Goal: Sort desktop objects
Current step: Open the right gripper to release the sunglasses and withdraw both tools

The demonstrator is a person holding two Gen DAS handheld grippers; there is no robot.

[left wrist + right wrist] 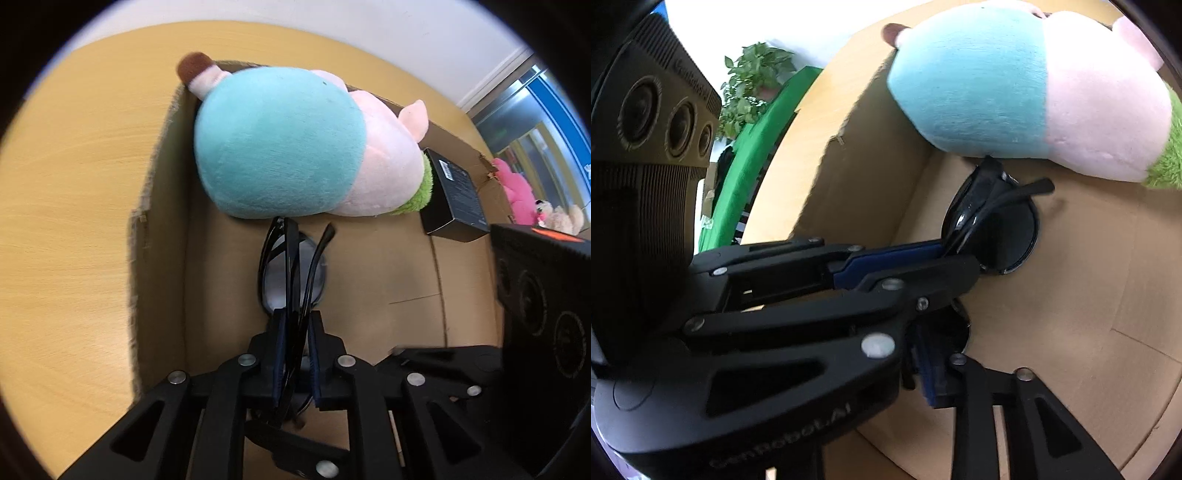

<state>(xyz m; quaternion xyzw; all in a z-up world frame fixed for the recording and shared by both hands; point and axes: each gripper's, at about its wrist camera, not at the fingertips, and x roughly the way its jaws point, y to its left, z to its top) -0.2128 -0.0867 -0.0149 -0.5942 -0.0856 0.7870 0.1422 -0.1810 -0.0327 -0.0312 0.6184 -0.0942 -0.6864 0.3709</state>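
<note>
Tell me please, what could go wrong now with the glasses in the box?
1. The left gripper is shut on the folded glasses, with one temple sticking out; a hard squeeze could bend the frame or mark a lens.
2. The glasses' far end touches the plush toy; pushing further could twist them in the pads.
3. The right gripper is crowded against the left one inside the box, so the two may collide.

My view looks down into a cardboard box (pixel 1071 295) on the wooden counter (pixel 798 155). The left gripper (pixel 960 254) reaches across from the left, its blue-padded jaws clamped on folded black glasses (pixel 993 221) just below a teal and pink plush toy (pixel 1027 85).
</note>
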